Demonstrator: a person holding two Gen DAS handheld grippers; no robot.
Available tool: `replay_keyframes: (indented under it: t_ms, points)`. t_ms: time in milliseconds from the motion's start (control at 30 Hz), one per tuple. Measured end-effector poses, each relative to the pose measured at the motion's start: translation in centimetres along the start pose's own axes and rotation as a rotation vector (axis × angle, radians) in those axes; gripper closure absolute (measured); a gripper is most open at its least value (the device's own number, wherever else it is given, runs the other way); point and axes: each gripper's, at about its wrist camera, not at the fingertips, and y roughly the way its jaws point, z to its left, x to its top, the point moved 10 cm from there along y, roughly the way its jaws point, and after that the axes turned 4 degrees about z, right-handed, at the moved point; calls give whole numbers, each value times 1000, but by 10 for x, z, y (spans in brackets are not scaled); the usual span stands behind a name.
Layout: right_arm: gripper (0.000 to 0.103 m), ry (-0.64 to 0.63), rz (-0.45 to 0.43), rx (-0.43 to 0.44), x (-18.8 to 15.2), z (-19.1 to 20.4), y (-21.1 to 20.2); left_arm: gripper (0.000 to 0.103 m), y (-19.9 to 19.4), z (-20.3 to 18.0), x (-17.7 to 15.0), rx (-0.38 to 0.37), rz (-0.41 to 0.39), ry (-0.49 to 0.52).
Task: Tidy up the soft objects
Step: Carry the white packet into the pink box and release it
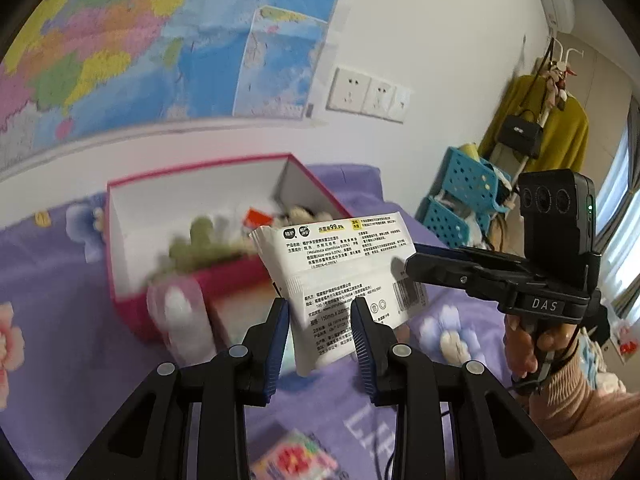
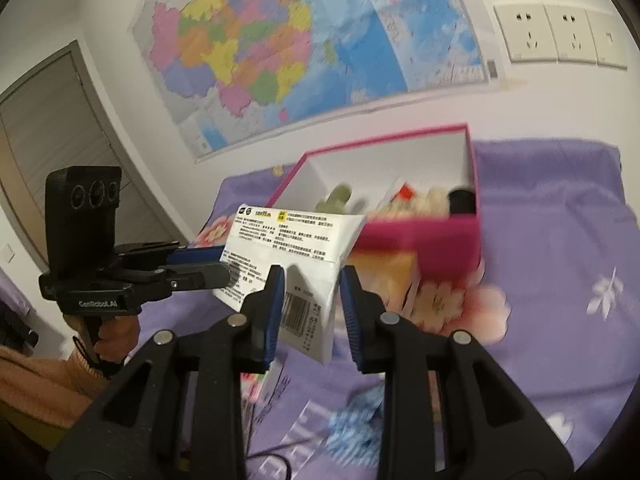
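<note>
A white wipes pack (image 1: 340, 268) with printed text hangs in the air above the bed, held from both sides. My left gripper (image 1: 320, 304) is shut on its lower part, blue pads pressing each face. My right gripper (image 1: 412, 258) comes in from the right and clamps the pack's right edge. In the right wrist view the pack (image 2: 296, 248) sits between my right gripper's (image 2: 310, 274) pads, and my left gripper (image 2: 224, 266) pinches its left edge. Beyond it stands an open pink box (image 1: 192, 292) (image 2: 420, 240) holding a green plush (image 1: 196, 240) and other soft items.
A purple floral bedspread (image 2: 560, 280) covers the bed. An orange box (image 2: 384, 280) leans against the pink box's front. A pink-white plush thing (image 1: 180, 320) lies beside it. Blue baskets (image 1: 460, 200) and a coat rack with a yellow garment (image 1: 568, 128) stand at the right.
</note>
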Motion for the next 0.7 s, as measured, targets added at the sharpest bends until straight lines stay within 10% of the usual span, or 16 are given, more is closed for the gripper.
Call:
replay_keyframes:
  t_ms: [700]
  points:
    - [71, 120, 12, -104, 83, -85, 60, 72, 86, 52, 74, 112, 92, -62]
